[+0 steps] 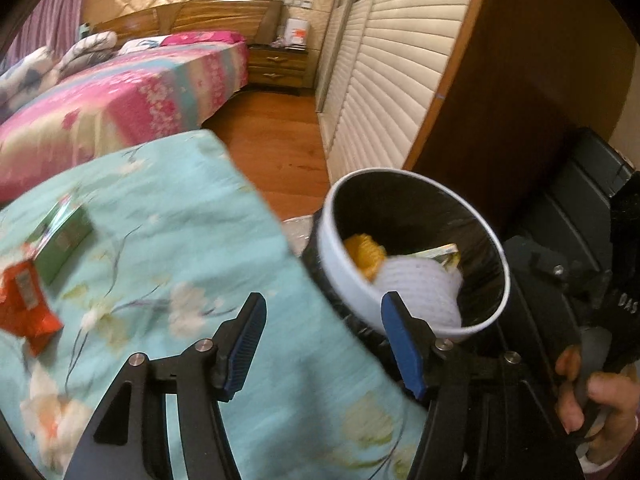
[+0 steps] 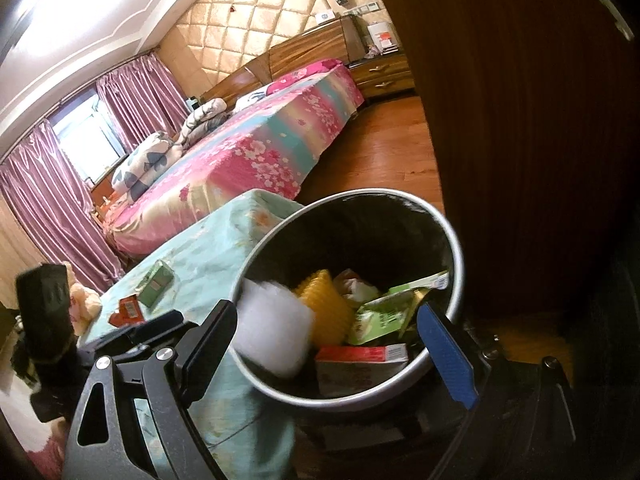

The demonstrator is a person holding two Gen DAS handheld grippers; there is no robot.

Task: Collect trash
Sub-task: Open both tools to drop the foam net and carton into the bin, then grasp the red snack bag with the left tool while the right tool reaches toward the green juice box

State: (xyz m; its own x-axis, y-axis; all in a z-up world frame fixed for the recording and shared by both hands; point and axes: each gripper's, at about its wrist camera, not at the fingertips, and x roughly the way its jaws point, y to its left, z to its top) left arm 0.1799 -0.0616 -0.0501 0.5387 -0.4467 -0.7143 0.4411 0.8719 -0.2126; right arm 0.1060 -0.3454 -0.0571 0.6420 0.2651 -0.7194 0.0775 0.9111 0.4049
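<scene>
A round bin (image 1: 486,322) with a white rim and black liner stands beside the table. It holds a yellow foam net (image 2: 320,304), green packaging (image 2: 380,316) and a red-and-white box (image 2: 360,354). A white foam piece (image 1: 420,292), blurred, sits just inside the rim, free of both grippers. My left gripper (image 1: 324,297) is open over the table edge, nothing between its blue pads. My right gripper (image 2: 327,307) hangs wide open above the bin's near rim. On the turquoise floral cloth (image 1: 192,232) lie a green box (image 1: 64,240) and a red wrapper (image 1: 28,304).
A bed with a pink floral cover (image 2: 256,152) stands behind the table, with wooden floor (image 1: 272,148) between. A dark wooden door (image 2: 520,140) rises right of the bin, next to slatted wardrobe doors (image 1: 384,92). A person's hand (image 1: 596,396) grips a handle at the lower right.
</scene>
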